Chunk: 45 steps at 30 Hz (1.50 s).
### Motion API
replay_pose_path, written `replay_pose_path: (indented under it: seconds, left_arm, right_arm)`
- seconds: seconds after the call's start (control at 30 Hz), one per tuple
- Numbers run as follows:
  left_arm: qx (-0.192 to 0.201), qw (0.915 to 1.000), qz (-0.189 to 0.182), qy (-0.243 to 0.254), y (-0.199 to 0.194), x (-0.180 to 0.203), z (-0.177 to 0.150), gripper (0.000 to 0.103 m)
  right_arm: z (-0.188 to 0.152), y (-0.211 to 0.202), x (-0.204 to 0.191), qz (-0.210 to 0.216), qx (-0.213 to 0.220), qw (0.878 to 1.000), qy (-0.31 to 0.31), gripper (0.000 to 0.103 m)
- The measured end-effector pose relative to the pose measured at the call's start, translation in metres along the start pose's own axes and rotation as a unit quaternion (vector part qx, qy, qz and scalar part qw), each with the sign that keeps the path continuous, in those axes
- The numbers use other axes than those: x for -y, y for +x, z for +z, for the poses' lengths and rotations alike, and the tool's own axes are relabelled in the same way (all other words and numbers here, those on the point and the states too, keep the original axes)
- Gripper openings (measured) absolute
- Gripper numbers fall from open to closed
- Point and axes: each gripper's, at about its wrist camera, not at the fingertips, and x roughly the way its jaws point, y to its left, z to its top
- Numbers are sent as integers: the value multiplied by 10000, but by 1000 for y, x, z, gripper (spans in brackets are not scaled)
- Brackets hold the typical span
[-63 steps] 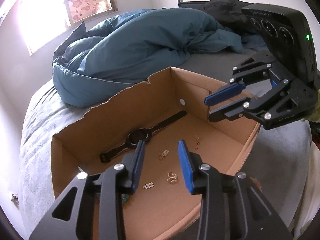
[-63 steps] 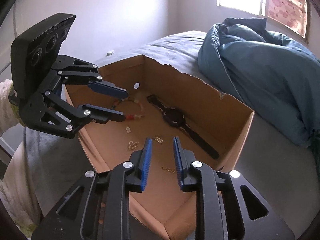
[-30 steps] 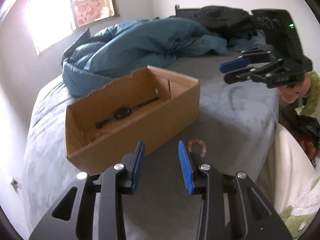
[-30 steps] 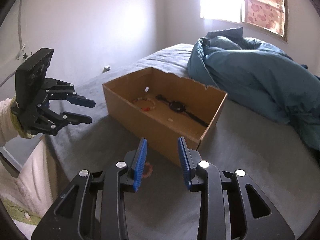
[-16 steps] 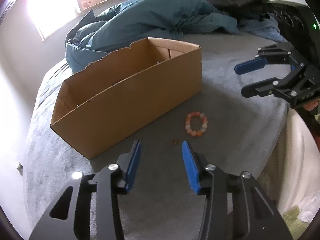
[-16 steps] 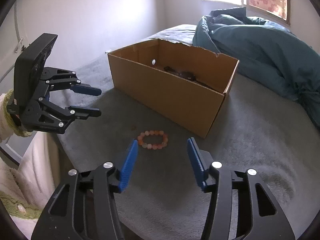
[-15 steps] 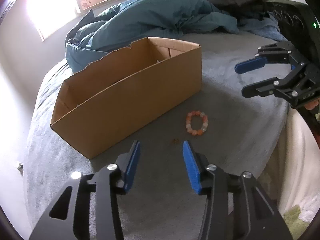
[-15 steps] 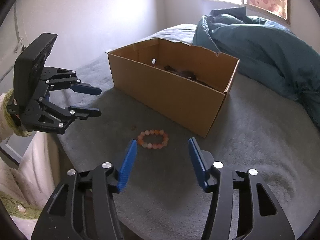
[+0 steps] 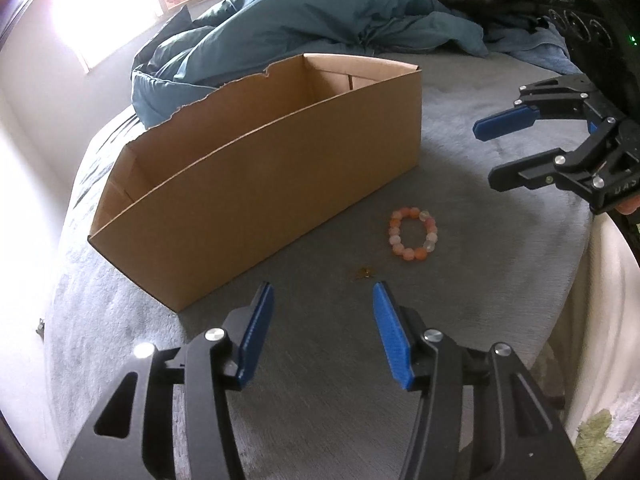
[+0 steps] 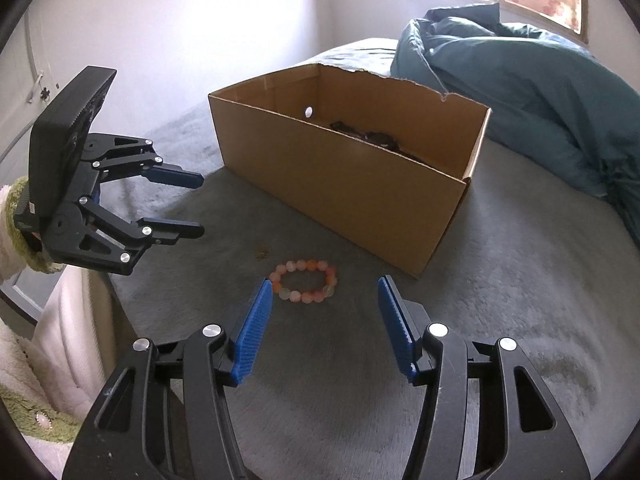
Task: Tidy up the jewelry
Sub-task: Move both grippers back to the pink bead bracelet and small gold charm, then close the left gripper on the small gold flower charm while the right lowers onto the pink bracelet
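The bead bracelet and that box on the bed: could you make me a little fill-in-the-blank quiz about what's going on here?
1. The bead bracelet lies on the grey bed cover, ____ the cardboard box.
2. Beside the bracelet lies a small ____-coloured trinket.
3. The right tool and the left tool both have their jaws ____, holding nothing.
4. Behind the box lies a rumpled ____ duvet.

Missing words: outside; gold; open; blue

Right gripper (image 10: 325,294) over a bead bracelet on the bed

Its blue-padded jaws stand apart, empty, having just been opening; the pink and orange bead bracelet (image 10: 305,281) lies just ahead between the tips, the brown cardboard box (image 10: 344,178) beyond, the left gripper (image 10: 191,206) off left, jaws parted.
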Motion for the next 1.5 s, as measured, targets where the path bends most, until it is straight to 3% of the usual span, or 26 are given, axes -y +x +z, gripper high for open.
replay_pose_path:
  seconds: [0.97,1.27,1.5]
  left_arm:
    - [-69,10000,-4,64,29,-6,-1,50]
    - [139,9984,-475,268,35,1,-12,50]
    - [202,9965,-663,469,44,11,-7,45]
  right_arm:
    - [-1,25,9,38,-176,9998,2,53]
    - [0,37,10,49,-206,9997,-78,52]
    - [2,57,6,181,-349,9989,-247,44]
